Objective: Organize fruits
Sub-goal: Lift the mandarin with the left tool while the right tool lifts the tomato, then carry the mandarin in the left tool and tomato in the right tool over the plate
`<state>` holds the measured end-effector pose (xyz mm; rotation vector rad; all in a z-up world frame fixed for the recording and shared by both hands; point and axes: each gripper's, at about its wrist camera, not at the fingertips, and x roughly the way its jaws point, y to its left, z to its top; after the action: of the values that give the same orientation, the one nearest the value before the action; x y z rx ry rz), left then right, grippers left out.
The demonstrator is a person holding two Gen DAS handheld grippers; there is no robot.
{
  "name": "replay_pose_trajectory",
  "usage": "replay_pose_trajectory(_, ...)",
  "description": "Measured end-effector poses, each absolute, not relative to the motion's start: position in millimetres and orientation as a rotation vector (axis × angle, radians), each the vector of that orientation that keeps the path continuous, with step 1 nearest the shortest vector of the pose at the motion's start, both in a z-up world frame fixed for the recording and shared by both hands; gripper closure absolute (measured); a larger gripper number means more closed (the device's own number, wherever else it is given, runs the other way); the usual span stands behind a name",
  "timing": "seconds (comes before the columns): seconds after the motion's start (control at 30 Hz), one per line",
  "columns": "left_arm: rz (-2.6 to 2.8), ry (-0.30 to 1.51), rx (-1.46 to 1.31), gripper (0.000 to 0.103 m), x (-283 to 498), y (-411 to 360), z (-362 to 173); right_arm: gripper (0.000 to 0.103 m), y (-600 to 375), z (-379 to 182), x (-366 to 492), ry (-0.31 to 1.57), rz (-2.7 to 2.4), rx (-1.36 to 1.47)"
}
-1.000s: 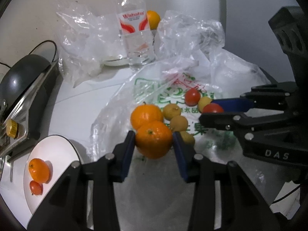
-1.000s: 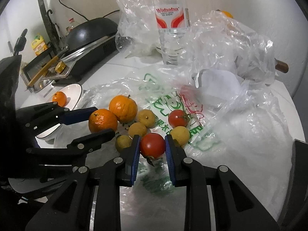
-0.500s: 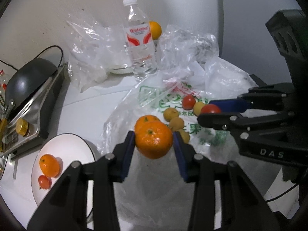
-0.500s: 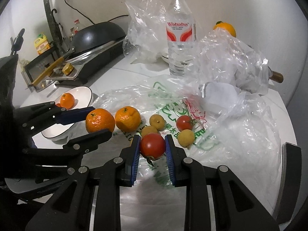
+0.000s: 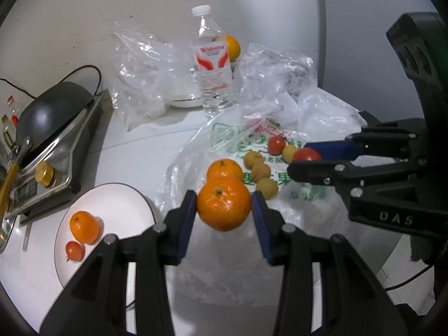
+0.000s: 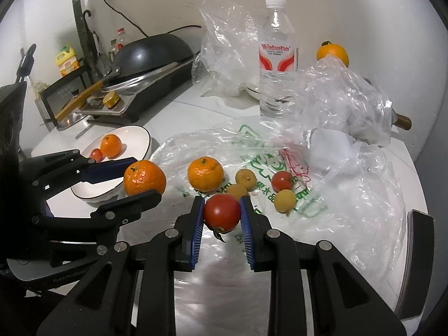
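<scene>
My left gripper (image 5: 224, 210) is shut on an orange mandarin (image 5: 223, 203), held above the printed plastic bag (image 5: 260, 137). In the right wrist view that left gripper (image 6: 137, 179) and its mandarin (image 6: 144, 177) hang near a white plate (image 6: 140, 137). My right gripper (image 6: 221, 215) is shut on a red tomato (image 6: 221, 212). The plate (image 5: 117, 204) holds a mandarin (image 5: 84, 226) and a small tomato (image 5: 74, 250). On the bag lie another mandarin (image 6: 205, 173), a tomato (image 6: 282, 180) and several small yellow fruits (image 6: 284, 200).
A water bottle (image 6: 277, 61) stands at the back with crumpled clear bags (image 6: 229, 44) and an orange (image 6: 332, 53) behind. A stove with a dark wok (image 6: 151, 53) sits at the left. The table edge (image 6: 420, 224) runs along the right.
Both grippers have lifted and drawn back from the bag with their fruits. The plate has come further into both views.
</scene>
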<state>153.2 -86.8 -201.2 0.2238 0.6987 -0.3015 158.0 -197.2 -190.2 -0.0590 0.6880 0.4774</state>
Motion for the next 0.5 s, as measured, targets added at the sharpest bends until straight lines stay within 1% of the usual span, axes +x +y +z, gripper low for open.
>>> replay_pose_trajectory(0.5,-0.271,0.682,0.192,0.062,134.3,-53.8,-196.2,0.076,-163.9,-180.3,144.4,0.675,0.512,-0.100)
